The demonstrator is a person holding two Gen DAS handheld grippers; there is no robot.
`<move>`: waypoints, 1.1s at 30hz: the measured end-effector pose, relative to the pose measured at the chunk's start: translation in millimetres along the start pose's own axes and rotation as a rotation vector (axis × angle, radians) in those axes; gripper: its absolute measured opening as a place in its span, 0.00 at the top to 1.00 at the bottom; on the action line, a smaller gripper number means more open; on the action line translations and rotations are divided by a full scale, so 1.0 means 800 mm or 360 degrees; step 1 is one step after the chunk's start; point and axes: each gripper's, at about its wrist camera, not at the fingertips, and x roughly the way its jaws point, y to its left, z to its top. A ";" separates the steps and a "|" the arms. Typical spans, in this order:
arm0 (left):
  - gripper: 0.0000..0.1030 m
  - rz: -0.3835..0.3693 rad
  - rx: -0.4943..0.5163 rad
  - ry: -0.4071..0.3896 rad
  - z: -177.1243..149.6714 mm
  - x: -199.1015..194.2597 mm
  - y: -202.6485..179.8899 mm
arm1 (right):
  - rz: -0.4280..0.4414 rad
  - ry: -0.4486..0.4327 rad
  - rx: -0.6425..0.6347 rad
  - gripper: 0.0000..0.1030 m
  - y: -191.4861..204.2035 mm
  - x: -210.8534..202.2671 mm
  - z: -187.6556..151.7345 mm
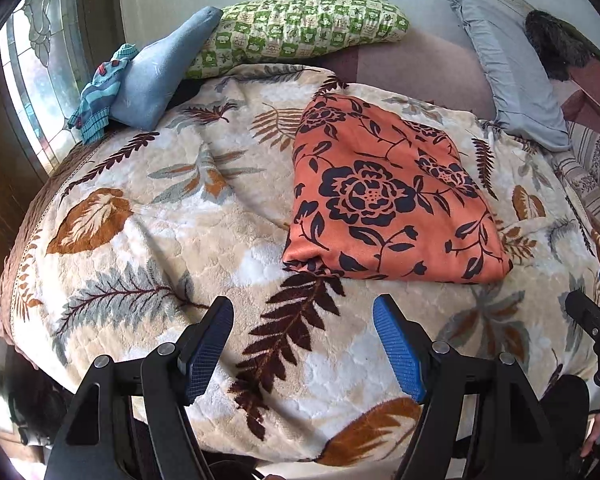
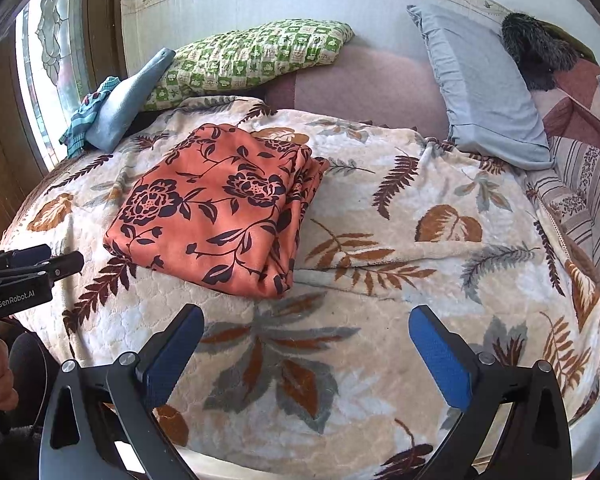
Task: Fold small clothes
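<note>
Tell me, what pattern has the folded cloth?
Orange folded cloth with dark navy flowers and leaves; clearest in the left wrist view.

Folded cloth (image 2: 220, 208) lies on the blanket (image 2: 380, 240) covering the bed, left of centre in the right wrist view. Far behind it, two pillows (image 2: 252, 56) (image 2: 484, 88) rest against the wall; at far left, apparently more garments (image 2: 116, 108) beside the window (image 2: 48, 60).

A bed is covered by a cream blanket (image 2: 380, 216) printed with brown and grey leaves. A folded orange cloth (image 2: 216, 216) with dark flowers is laid flat on it, ahead of the tools. Beyond it, a green checked pillow (image 2: 252, 56), a grey-blue pillow (image 2: 484, 92) and a blue cushion (image 2: 128, 100) are seen against the wall.
</note>
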 end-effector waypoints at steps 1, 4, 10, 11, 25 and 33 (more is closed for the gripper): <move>0.30 -0.0005 0.0021 -0.0003 0.000 -0.002 -0.003 | 0.0006 0.0005 0.0009 0.00 -0.001 0.000 0.000; 0.30 -0.0005 0.0100 -0.0004 -0.003 -0.007 -0.014 | 0.0003 0.0012 0.0024 0.00 -0.005 0.002 -0.003; 0.30 -0.0045 0.0173 -0.0014 -0.007 -0.014 -0.025 | -0.0022 0.0032 0.0078 0.00 -0.016 0.005 -0.006; 0.30 -0.0058 0.0173 -0.0009 -0.007 -0.014 -0.025 | -0.0025 0.0036 0.0083 0.00 -0.016 0.005 -0.006; 0.30 -0.0041 0.0326 -0.0069 -0.016 -0.025 -0.050 | -0.0054 0.0079 0.0089 0.00 -0.023 0.013 -0.010; 0.30 -0.0020 0.0351 -0.0140 -0.017 -0.042 -0.053 | -0.0082 0.0066 0.0051 0.00 -0.020 0.010 -0.009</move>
